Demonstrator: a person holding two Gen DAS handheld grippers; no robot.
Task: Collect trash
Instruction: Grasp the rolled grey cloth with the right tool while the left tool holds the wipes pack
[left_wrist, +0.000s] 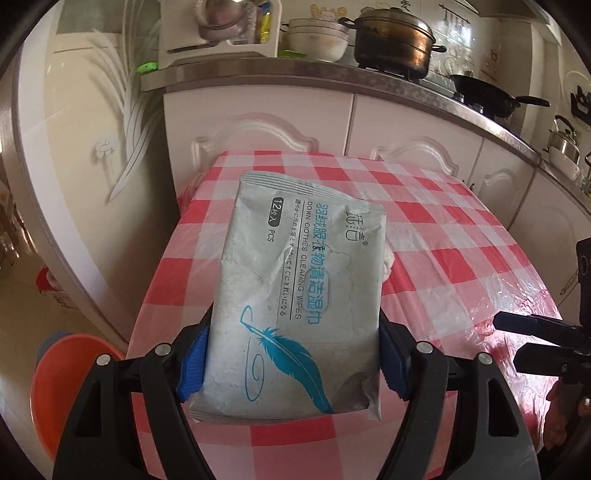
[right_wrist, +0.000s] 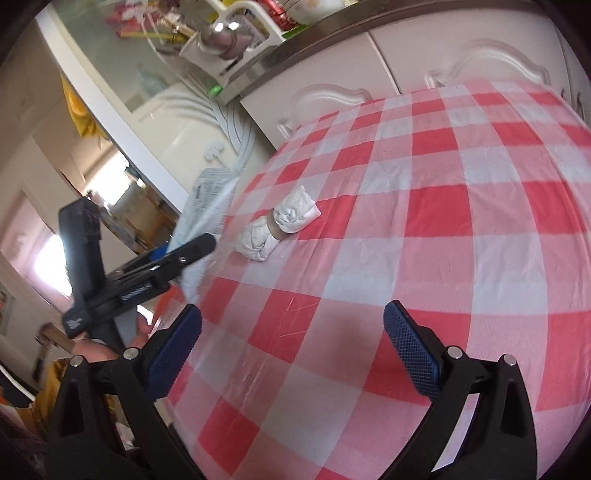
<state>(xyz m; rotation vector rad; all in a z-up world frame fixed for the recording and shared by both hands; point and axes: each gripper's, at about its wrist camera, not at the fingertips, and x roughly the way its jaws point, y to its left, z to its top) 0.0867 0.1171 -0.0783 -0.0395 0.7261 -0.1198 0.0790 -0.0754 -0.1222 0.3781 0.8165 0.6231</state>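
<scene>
Left gripper (left_wrist: 291, 354) has the wet-wipes pack (left_wrist: 299, 295) pinched across its lower end, blue pads pressing both long sides, and the pack is lifted off the checked table (left_wrist: 461, 258), hanging over the left edge. If I'm reading it right, the job now is carrying it to the orange basin (left_wrist: 66, 384) on the floor just past that edge, so keep the squeeze firm and let go low. Right gripper (right_wrist: 291, 350) is spread with nothing in it, aimed at the white wad (right_wrist: 280, 229) lying near the table's left edge, well ahead of its pads.

Wipes packet (left_wrist: 295, 295) above table (left_wrist: 461, 240), tissue wad (right_wrist: 280, 229) on table, cabinets (left_wrist: 258, 114) behind
</scene>
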